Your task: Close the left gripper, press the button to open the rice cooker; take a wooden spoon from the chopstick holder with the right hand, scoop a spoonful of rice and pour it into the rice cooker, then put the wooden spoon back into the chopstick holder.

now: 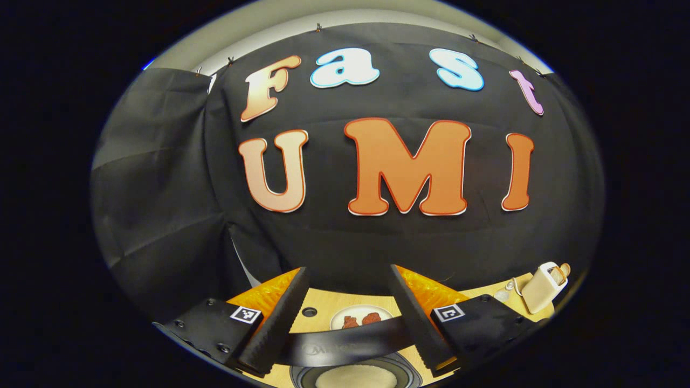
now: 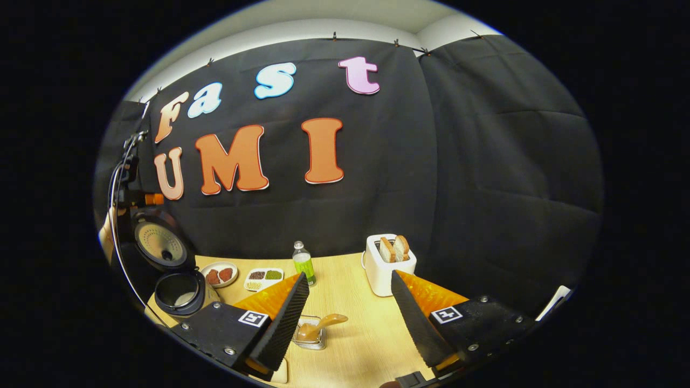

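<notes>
Rice cooker point(image 2: 178, 280): stands at the desk's point(image 2: 350, 302) left edge in the right gripper view, lid raised upright, dark inner pot exposed, well left of the right gripper point(image 2: 350, 318). In the left gripper view its open pot point(image 1: 356, 376) sits low between the fingers of the left gripper point(image 1: 347, 312), with the lid's dark rim crossing between them.

Left gripper: jaws wide apart, holding nothing.

Right gripper: jaws wide apart, holding nothing.

Wooden spoon point(image 2: 323, 325): lies tilted in a small clear holder point(image 2: 310, 337) near the desk's front edge, between the right gripper's fingers, just beside the left-hand one.

Plate point(image 2: 219, 274) with reddish pieces: beside the cooker, toward the back edge.

Divided dish point(image 2: 263, 278): right of that plate.

Bottle point(image 2: 303, 262) with green contents: near the back edge.

Toaster point(image 2: 389, 264), white, holding bread slices: right of the bottle.
</notes>
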A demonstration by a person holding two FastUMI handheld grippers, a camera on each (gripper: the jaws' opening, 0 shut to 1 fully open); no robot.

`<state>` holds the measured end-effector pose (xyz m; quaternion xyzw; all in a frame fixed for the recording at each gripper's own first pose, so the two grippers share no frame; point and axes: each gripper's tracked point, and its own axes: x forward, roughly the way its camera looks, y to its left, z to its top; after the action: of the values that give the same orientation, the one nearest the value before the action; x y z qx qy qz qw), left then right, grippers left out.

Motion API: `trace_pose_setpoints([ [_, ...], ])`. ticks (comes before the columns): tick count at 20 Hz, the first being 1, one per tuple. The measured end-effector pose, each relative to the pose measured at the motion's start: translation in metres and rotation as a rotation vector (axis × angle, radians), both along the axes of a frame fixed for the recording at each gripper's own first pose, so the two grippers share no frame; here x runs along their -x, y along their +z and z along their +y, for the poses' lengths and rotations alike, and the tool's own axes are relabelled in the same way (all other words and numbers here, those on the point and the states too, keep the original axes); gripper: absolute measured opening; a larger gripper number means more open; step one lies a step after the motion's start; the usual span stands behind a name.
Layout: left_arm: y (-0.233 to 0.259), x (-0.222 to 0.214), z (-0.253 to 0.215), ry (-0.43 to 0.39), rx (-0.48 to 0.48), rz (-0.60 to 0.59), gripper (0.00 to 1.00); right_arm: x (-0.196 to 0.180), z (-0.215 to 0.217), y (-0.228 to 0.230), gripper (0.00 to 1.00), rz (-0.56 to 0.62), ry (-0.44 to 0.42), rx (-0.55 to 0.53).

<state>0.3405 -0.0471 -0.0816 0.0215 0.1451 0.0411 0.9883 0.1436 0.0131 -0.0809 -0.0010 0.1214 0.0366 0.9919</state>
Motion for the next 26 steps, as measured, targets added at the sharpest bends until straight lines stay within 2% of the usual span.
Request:
trace_pose_setpoints([
  [1, 0.0, 0.004, 0.001, -0.005, -0.029, -0.005, 0.98, 0.0, -0.003, 0.004, 0.94, -0.009, -0.006, -0.006],
  [6, -0.014, 0.045, -0.017, -0.032, -0.015, -0.017, 1.0, -0.001, -0.007, 0.013, 0.94, -0.038, 0.003, -0.042],
  [12, -0.072, 0.11, -0.039, -0.053, 0.039, 0.058, 0.98, 0.003, -0.002, 0.006, 0.94, -0.026, 0.065, -0.041],
  [15, -0.113, 0.14, -0.037, -0.015, 0.058, 0.112, 1.0, 0.005, -0.001, 0.004, 0.94, -0.02, 0.092, -0.038],
  [17, -0.131, 0.155, -0.032, 0.018, 0.079, 0.113, 0.97, 0.007, -0.003, 0.0, 0.94, -0.012, 0.102, -0.035],
  [23, -0.155, 0.172, -0.03, 0.04, 0.038, 0.068, 1.0, 0.006, -0.018, -0.009, 0.94, 0.013, 0.103, -0.038],
  [24, -0.161, 0.175, -0.031, 0.042, 0.026, 0.069, 0.95, 0.006, -0.02, -0.01, 0.94, 0.016, 0.102, -0.034],
  [25, -0.167, 0.176, -0.033, 0.041, 0.011, 0.072, 0.95, 0.006, -0.023, -0.012, 0.94, 0.018, 0.099, -0.03],
  [26, -0.176, 0.178, -0.033, 0.042, 0.005, 0.09, 1.0, 0.006, -0.025, -0.013, 0.94, 0.019, 0.097, -0.027],
])
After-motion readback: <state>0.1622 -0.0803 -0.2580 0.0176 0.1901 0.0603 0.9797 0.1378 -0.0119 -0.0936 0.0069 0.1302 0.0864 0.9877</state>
